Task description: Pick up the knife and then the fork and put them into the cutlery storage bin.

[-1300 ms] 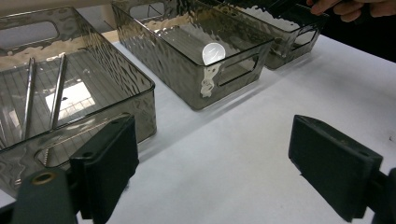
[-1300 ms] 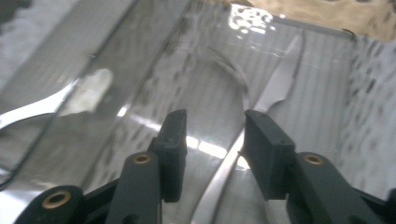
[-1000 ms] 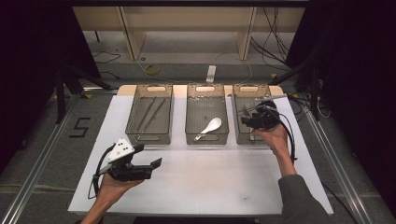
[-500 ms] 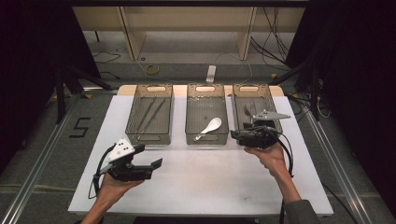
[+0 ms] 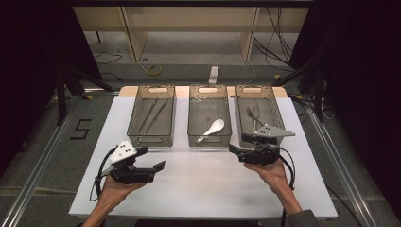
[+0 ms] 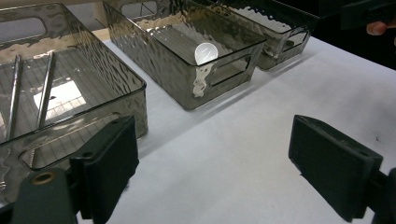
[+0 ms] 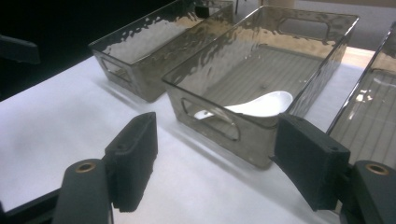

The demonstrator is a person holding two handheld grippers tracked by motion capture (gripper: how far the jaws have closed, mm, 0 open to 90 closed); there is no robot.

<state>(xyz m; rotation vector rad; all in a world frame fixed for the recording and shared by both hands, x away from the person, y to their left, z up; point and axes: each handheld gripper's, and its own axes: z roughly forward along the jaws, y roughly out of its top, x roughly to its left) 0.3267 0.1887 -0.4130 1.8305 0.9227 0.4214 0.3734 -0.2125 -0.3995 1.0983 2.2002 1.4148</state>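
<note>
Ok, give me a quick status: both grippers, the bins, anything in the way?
Left gripper open, empty. Right gripper open, empty, jaws just opening, by the right smoked plastic bin holding metal cutlery. White ceramic spoon in middle bin. Nothing in the way.

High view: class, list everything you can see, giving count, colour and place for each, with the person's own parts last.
Table top: one, white, centre.
Bins: three, smoky clear, in a row at the far edge: left bin, middle bin, right bin.
Chopsticks: two, metal, in the left bin.
Spoon: one, white, in the middle bin.
Cutlery: silver, in the right bin, count unclear.
Left hand-held gripper: black, open, near left.
Right hand-held gripper: black, open, jaws just opening, nothing between.
</note>
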